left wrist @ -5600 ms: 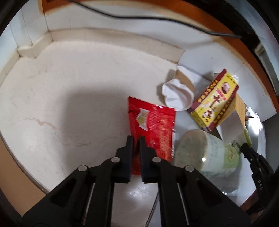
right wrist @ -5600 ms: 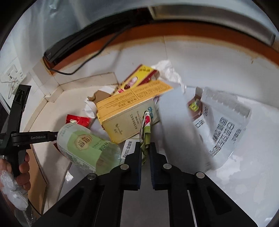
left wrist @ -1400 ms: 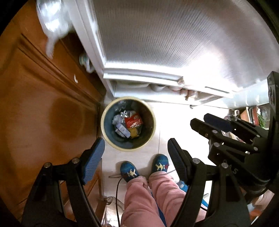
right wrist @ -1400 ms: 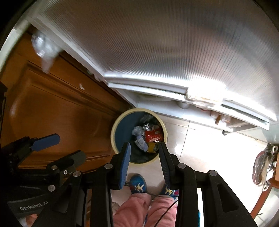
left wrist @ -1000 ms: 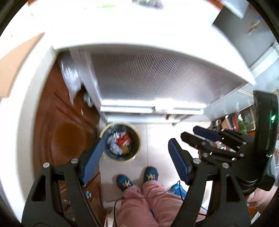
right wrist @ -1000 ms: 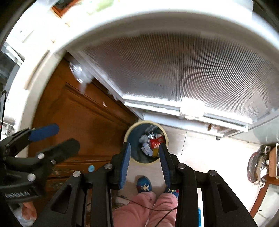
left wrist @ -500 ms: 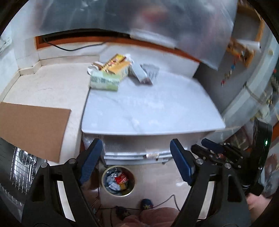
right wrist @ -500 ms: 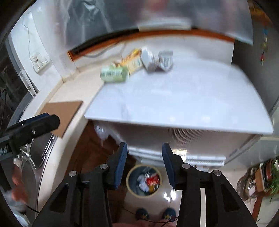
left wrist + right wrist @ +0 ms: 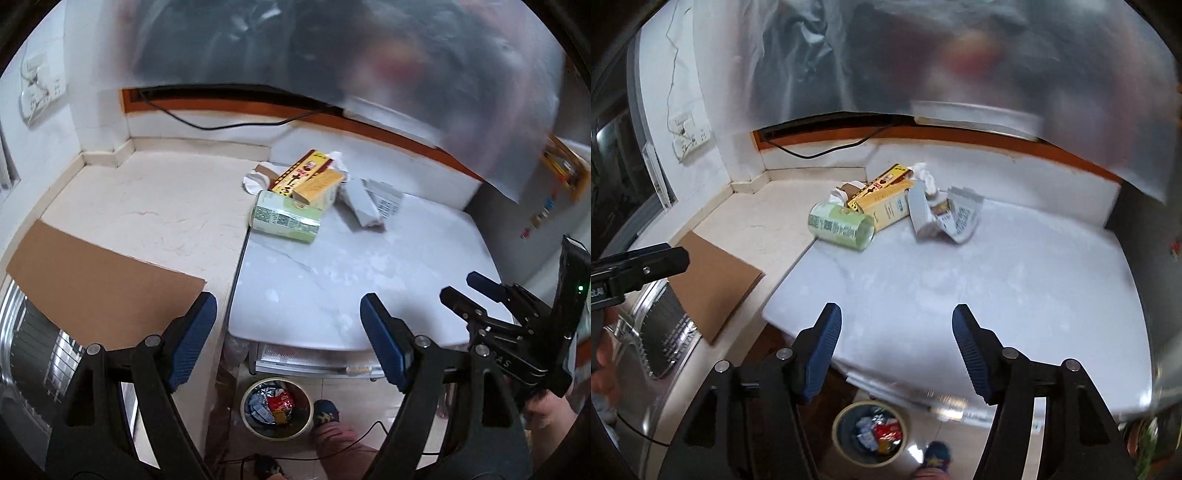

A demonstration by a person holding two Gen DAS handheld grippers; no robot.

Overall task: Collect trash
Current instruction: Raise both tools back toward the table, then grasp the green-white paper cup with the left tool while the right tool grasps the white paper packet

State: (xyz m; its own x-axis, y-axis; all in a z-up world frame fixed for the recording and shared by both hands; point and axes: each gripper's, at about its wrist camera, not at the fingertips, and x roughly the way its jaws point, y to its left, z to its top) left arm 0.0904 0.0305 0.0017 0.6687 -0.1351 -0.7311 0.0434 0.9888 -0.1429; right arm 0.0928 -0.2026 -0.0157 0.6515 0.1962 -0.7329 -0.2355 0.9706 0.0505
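A heap of trash lies at the back of the white counter (image 9: 369,266): a green cylindrical pack (image 9: 284,218) (image 9: 840,223), a yellow box (image 9: 314,184) (image 9: 884,206), a red-and-yellow box (image 9: 301,170), and grey-white wrappers (image 9: 369,203) (image 9: 945,218). My left gripper (image 9: 288,325) hangs open and empty above the counter's front edge. My right gripper (image 9: 895,336) is also empty, its jaws opening; it shows at the right of the left wrist view (image 9: 480,295). On the floor below stands a round bin (image 9: 275,408) (image 9: 871,432) with wrappers inside.
A brown cardboard sheet (image 9: 96,284) (image 9: 716,284) lies on the beige counter at left, beside a metal sink with a rack (image 9: 33,350). A black cable (image 9: 207,123) runs along the back wall. A person's slippered foot (image 9: 325,411) stands by the bin.
Both grippers have risen from the bin on the floor to above the counter, and the trash heap has come into view. The right gripper's jaws have spread wider.
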